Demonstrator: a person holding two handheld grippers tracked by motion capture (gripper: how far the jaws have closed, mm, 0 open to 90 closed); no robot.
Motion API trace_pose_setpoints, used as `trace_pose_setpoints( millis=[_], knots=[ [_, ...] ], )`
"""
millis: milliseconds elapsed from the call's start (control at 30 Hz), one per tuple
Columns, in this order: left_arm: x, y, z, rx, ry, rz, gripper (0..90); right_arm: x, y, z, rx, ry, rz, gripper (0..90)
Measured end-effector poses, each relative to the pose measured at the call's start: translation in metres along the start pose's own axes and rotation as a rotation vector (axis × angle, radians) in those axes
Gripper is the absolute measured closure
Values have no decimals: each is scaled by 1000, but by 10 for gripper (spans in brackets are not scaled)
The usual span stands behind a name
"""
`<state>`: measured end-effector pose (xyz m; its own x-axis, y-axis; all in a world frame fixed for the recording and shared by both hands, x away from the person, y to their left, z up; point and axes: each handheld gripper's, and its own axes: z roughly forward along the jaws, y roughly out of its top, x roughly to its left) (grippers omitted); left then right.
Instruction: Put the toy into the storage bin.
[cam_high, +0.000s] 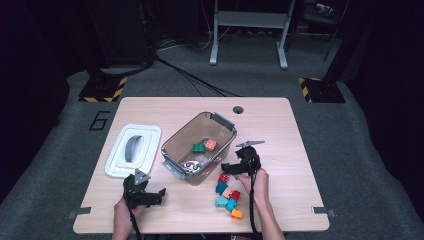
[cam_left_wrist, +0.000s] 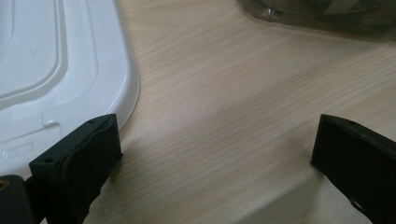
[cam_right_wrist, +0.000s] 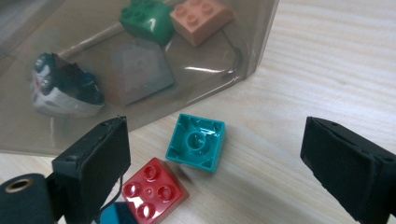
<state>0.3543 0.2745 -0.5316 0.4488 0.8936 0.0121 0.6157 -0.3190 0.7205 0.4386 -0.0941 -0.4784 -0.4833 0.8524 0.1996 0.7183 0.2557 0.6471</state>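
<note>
Two grippers are working beside a clear brown storage bin (cam_high: 176, 140) on the tabletop (cam_high: 280, 125). Right gripper (cam_right_wrist: 219, 163) is hovering just off the bin's near corner, jaws spread wide and holding nothing; between them, an upturned teal brick (cam_right_wrist: 196, 142) is lying on the wood, just beside the bin wall, with a red brick (cam_right_wrist: 152, 189) touching its near corner. Inside the bin, a green brick (cam_right_wrist: 147, 18), a peach brick (cam_right_wrist: 201, 14) and a small toy car (cam_right_wrist: 65, 86) are resting. Left gripper (cam_left_wrist: 215, 154) is waiting with jaws wide apart and empty, left of the bin, beside a white lid (cam_left_wrist: 56, 70). More loose bricks (cam_high: 229, 197) are lying near the bin's front.
</note>
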Motion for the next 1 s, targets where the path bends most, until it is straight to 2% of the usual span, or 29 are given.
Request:
trace_pose_setpoints(
  millis=[133,233,333,467,533,567,667,700,800,1000],
  knots=[
    [0,0,0,0,0,1,13,0,-3,7,16,-5,7,79],
    [0,0,0,2,-1,3,13,1,-5,16,30,-15,2,114],
    [0,0,0,5,-3,1,13,3,-5,19,23,-30,12,188],
    [0,0,0,0,-1,-1,13,5,-4,21,11,-34,-4,256],
    [0,0,0,0,-1,-2,13,8,-4,23,27,-36,-20,326],
    [0,0,0,1,-1,-1,13,9,-4,25,37,-45,-30,405],
    [0,0,0,0,-1,-2,13,10,-4,26,38,-46,-20,451],
    [0,0,0,0,-2,-2,13,9,-5,25,40,-48,-21,493],
    [0,0,0,0,-2,-1,13,8,-6,25,42,-43,-25,547],
    [0,0,0,-1,-1,-1,13,5,-9,25,47,-52,-34,578]
  ],
)
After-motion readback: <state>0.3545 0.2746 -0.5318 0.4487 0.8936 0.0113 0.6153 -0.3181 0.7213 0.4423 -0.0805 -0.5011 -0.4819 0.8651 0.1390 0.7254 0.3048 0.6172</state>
